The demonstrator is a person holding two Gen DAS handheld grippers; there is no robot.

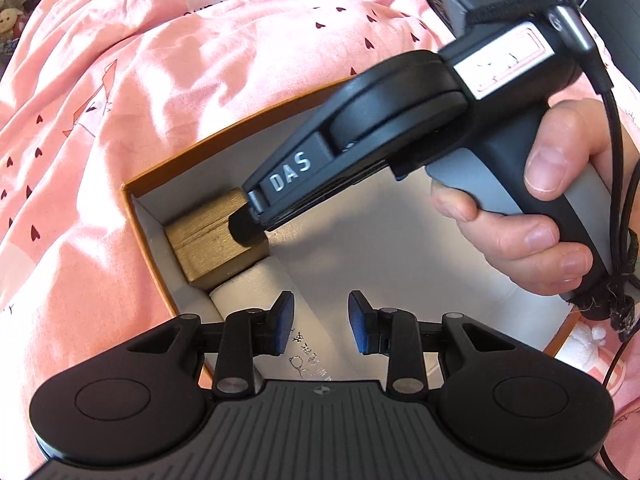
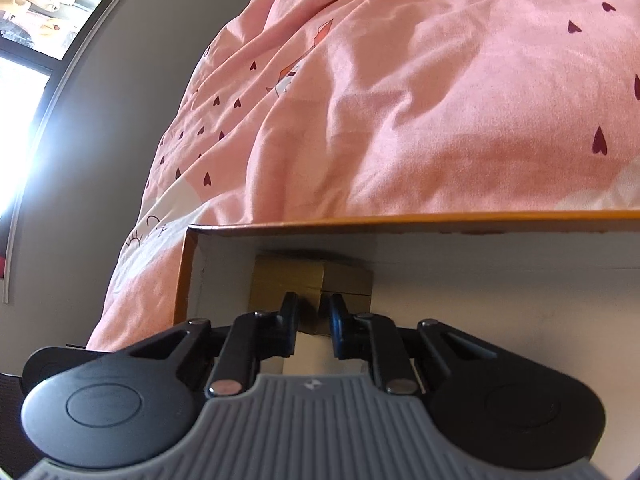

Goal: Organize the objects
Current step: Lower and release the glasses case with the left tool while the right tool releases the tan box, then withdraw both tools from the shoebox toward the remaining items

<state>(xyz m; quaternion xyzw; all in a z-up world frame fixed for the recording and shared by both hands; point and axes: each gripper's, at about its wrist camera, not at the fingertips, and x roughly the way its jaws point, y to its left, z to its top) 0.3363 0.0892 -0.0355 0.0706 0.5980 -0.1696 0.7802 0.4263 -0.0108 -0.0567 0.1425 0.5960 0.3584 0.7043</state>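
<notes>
A rumpled pink bedsheet [image 1: 168, 92] with dark hearts lies beneath a bright window [image 2: 20, 128] and grey wall [image 2: 120, 92].

Pink duvet [image 1: 200, 92] with dark red hearts around orange-rimmed box [image 1: 138, 216], white inside. Gold-brown block [image 1: 208, 244] in box corner; white tube [image 1: 256, 284], black print, beside block. Blue gripper pads [image 1: 282, 322].

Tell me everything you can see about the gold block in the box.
The gold block is a squarish block with a brushed, metallic-looking surface and a thin seam around it. It sits upright in the far corner of the orange-rimmed box, beside a white roll. The right gripper has its fingertips at the block's near face; real contact is unclear.
</notes>
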